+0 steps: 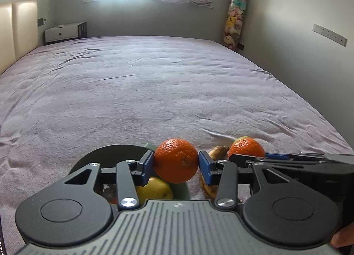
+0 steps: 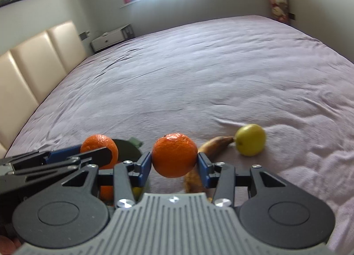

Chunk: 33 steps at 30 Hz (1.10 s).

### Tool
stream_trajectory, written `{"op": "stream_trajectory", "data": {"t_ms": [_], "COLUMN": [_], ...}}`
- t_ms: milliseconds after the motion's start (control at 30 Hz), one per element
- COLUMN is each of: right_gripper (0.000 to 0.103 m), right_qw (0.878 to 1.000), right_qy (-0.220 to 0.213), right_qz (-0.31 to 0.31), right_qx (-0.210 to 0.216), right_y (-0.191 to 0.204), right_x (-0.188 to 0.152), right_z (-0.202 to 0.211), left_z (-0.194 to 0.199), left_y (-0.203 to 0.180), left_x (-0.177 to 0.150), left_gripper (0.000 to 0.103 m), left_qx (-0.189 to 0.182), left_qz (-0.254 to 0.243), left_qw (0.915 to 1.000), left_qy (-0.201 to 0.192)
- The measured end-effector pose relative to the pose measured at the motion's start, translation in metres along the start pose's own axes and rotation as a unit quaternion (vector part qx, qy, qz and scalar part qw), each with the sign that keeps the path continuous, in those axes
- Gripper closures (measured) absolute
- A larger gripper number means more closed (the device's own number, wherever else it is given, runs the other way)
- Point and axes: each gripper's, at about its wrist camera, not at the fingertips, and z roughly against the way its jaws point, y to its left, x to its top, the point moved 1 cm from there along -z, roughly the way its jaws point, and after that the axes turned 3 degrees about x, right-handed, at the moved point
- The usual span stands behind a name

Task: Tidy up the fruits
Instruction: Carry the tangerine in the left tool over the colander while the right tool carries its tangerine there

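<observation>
My left gripper (image 1: 176, 164) is shut on an orange (image 1: 176, 157), its blue pads (image 1: 147, 164) pressing both sides, held above a green bowl (image 1: 110, 155). A yellow-green fruit (image 1: 154, 189) lies in that bowl. My right gripper (image 2: 174, 163) is shut on a second orange (image 2: 174, 155), raised over a browned banana (image 2: 215, 143) on the bed. The two grippers hang side by side: the right gripper (image 1: 258, 155) with its orange (image 1: 246, 147) shows at the right of the left wrist view. The left gripper (image 2: 88, 153) with its orange (image 2: 97, 143) shows at the left of the right wrist view.
A yellow-green round fruit (image 2: 250, 139) rests on the purple bedsheet (image 2: 199, 73) at the banana's tip. A padded headboard (image 2: 33, 73) runs along the left. A nightstand (image 1: 64, 31) and a tall bag of plush toys (image 1: 234, 18) stand by the far wall.
</observation>
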Motion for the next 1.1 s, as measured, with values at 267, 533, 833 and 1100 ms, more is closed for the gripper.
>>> {"op": "stream_trajectory", "data": {"t_ms": [267, 533, 833, 1100], "right_gripper": [0.061, 0.061, 0.061, 0.061], "right_qw": [0.999, 0.996, 0.992, 0.990], "right_qy": [0.023, 0.046, 0.062, 0.080], "right_qz": [0.038, 0.066, 0.099, 0.104], "right_qx": [0.024, 0.035, 0.047, 0.054], "right_y": [0.033, 0.049, 0.063, 0.068], "right_x": [-0.007, -0.014, -0.020, -0.024], "right_z": [-0.017, -0.040, -0.065, -0.083], "left_z": [0.001, -0.008, -0.028, -0.047], "left_y": [0.042, 0.079, 0.113, 0.116], "left_x": [-0.005, -0.012, -0.025, -0.037], "left_gripper": [0.053, 0.053, 0.053, 0.053], "left_qx": [0.003, 0.008, 0.014, 0.016], "left_qz": [0.056, 0.108, 0.166, 0.168], "left_qw": [0.9983, 0.9935, 0.9830, 0.9757], "left_qy": [0.015, 0.035, 0.077, 0.140]}}
